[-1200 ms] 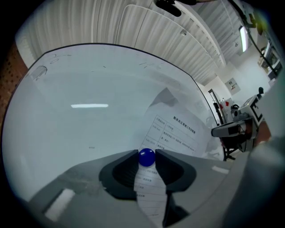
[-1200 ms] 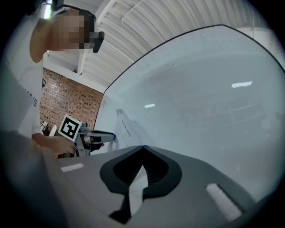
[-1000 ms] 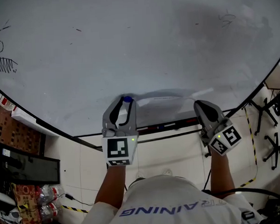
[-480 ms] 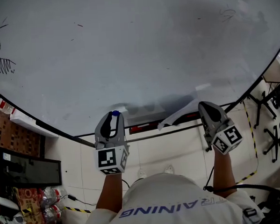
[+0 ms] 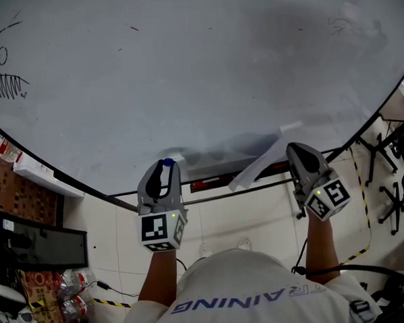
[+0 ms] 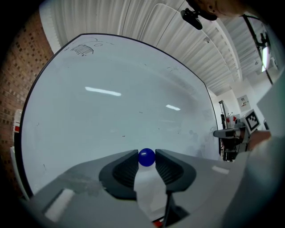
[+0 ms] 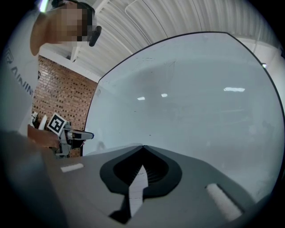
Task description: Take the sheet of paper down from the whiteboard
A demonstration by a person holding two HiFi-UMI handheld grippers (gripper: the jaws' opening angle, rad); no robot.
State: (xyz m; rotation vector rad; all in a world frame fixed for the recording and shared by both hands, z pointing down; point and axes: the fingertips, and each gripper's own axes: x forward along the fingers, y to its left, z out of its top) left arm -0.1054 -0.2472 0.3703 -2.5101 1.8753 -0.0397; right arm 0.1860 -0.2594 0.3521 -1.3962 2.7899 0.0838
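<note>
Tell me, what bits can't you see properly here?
- Any writing on the sheet of paper: too small in head view, edge-on in right gripper view.
- Whiteboard doodle: cut off by the head view's left edge.
- Sides of the blue ball: covered by the left gripper in its view.

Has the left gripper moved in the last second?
Yes. The left gripper, shut on the blue magnet, has shifted left and down toward the whiteboard's lower edge, away from the sheet of paper.
</note>
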